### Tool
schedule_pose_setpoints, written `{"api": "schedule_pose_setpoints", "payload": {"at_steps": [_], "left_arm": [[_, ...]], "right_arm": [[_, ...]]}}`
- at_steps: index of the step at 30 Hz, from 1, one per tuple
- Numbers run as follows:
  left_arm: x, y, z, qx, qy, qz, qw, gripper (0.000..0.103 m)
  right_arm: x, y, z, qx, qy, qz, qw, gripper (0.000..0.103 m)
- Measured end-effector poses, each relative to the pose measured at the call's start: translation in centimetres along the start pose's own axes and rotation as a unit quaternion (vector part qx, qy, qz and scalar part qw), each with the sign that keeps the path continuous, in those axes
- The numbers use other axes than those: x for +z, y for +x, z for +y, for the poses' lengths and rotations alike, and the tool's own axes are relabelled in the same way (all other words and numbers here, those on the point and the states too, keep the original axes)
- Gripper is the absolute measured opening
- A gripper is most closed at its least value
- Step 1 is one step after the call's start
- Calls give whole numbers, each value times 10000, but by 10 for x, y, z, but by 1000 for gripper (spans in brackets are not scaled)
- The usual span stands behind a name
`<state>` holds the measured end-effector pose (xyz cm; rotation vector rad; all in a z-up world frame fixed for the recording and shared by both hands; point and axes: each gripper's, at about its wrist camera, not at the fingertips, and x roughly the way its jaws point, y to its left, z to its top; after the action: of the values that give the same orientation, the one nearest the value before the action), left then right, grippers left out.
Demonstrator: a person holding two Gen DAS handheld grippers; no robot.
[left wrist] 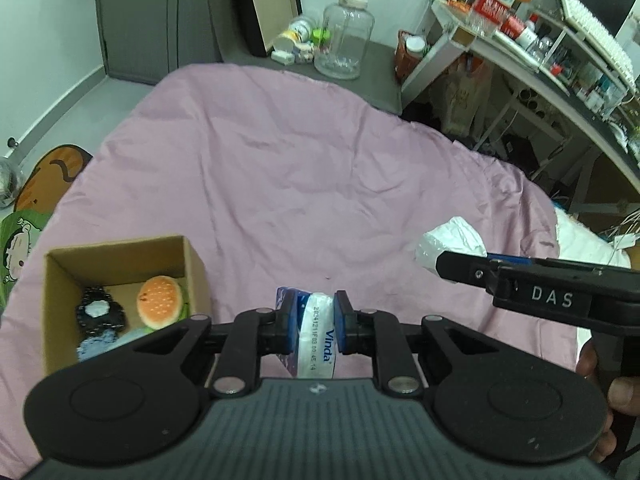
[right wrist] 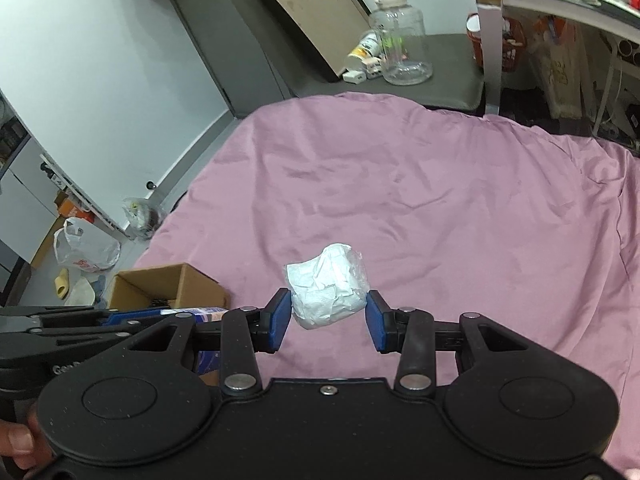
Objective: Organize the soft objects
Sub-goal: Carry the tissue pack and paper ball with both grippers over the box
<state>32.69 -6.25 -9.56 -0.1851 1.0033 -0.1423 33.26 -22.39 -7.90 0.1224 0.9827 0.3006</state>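
My left gripper [left wrist: 315, 322] is shut on a Vinda tissue pack [left wrist: 318, 330], white and blue, held above the pink bedsheet [left wrist: 280, 168]. My right gripper [right wrist: 327, 320] is shut on a crumpled white tissue bundle [right wrist: 327, 286], also lifted off the sheet; that bundle [left wrist: 450, 242] shows at the right of the left wrist view, ahead of the right gripper's finger. An open cardboard box [left wrist: 120, 252] sits at the lower left on the bed and holds a burger-shaped soft toy [left wrist: 160, 306], a black-and-white plush [left wrist: 98, 314] and a pale blue item. The box [right wrist: 168, 284] also appears at the left in the right wrist view.
A big clear water jug [left wrist: 344, 40] and small bottles stand on a dark bench beyond the bed. A cluttered white shelf unit [left wrist: 540, 52] lies to the right. Cartoon cushions [left wrist: 36, 208] lean at the bed's left; a plastic bag [right wrist: 86, 250] lies on the floor.
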Motion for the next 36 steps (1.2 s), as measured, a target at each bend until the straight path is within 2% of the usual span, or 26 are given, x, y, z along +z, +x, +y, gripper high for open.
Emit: {"api": "schedule_pose_setpoints", "payload": {"at_steps": [8, 17, 36], "left_arm": [[-6, -45, 26, 39, -58, -312, 9995, 17], [-21, -74, 48, -26, -50, -446, 9990, 17], [-47, -85, 101, -495, -498, -427, 9966, 17]], "right_arm": [[-1, -24, 37, 59, -247, -252, 9994, 40], [-10, -44, 74, 75, -457, -437, 9980, 40], [-23, -47, 149, 5, -1026, -301, 9943, 40]]}}
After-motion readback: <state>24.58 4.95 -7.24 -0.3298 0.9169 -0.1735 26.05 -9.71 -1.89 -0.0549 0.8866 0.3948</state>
